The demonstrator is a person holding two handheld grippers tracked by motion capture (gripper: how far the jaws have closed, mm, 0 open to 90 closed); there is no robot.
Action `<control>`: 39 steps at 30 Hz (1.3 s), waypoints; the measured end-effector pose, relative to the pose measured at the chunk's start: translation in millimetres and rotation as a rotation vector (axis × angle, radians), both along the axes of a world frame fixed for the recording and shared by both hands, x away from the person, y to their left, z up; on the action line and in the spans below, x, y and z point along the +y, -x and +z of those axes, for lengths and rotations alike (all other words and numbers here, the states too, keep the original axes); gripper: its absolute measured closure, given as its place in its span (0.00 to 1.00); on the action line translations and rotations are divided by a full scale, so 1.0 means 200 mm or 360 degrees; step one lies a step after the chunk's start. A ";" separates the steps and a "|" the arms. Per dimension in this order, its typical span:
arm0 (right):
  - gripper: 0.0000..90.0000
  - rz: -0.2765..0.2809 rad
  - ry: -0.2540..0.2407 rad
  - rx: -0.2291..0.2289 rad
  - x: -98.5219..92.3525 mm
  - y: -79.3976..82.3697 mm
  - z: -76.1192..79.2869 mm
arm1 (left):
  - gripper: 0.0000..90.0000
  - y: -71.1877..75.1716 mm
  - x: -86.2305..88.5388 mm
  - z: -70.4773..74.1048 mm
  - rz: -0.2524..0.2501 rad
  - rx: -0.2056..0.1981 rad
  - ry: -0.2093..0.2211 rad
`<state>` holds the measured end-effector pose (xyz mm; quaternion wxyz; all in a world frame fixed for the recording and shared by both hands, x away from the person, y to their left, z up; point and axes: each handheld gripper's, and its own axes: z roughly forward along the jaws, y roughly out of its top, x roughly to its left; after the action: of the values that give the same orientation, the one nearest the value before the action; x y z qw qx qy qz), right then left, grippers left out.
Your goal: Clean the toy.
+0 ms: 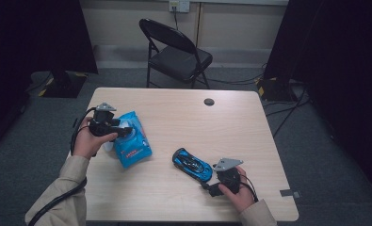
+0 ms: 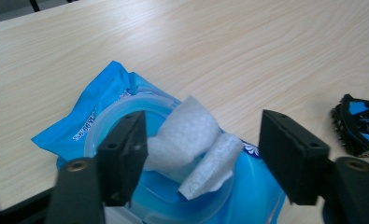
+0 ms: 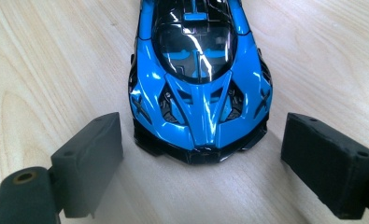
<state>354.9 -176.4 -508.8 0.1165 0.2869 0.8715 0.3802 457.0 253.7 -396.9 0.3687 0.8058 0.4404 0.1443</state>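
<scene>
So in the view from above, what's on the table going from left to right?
Left gripper → blue wipes pack → blue toy car → right gripper.

You have the blue plastic wet-wipe pack (image 1: 132,141) lying on the pale wooden tabletop (image 1: 230,127), left of the blue-and-black toy car (image 1: 192,164).

Blue wet-wipes pack (image 2: 98,121) flat on table, lid open, white wipe (image 2: 191,140) protruding; blue-black toy car (image 3: 201,79) upright nearby.
</scene>
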 end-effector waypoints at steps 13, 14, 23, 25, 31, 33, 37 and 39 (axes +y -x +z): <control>0.14 0.0000 0.0000 0.0000 0.00 0.00 0.00 | 0.74 -0.01 -0.02 -0.01 0.0117 0.0051 -0.0003; 0.14 0.0000 0.0000 0.0000 0.00 0.00 0.00 | 0.76 -0.01 -0.02 -0.01 0.0136 0.0065 0.0017; 0.14 0.0000 0.0000 0.0000 0.00 0.00 0.00 | 0.93 0.00 -0.02 0.02 0.0204 0.0138 0.0101; 0.14 0.0000 0.0000 0.0000 0.00 0.00 0.00 | 0.96 0.00 -0.03 0.03 0.0209 0.0141 0.0105; 0.14 0.0000 0.0000 0.0000 0.00 0.00 0.00 | 0.99 0.00 -0.05 0.05 0.0237 0.0135 0.0090; 0.14 0.0000 0.0000 0.0000 0.00 0.00 0.00 | 0.99 0.00 -0.05 0.06 0.0240 0.0127 0.0095; 0.14 0.0000 0.0000 0.0000 0.00 0.00 0.00 | 0.99 0.00 -0.05 0.06 0.0256 0.0137 0.0106; 0.14 0.0000 0.0000 0.0000 0.00 0.00 0.00 | 0.99 0.00 -0.05 0.06 0.0260 0.0140 0.0126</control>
<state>354.9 -176.3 -508.8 0.1166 0.2868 0.8715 0.3802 457.3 243.4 -384.8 0.3677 0.7574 0.5259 0.1208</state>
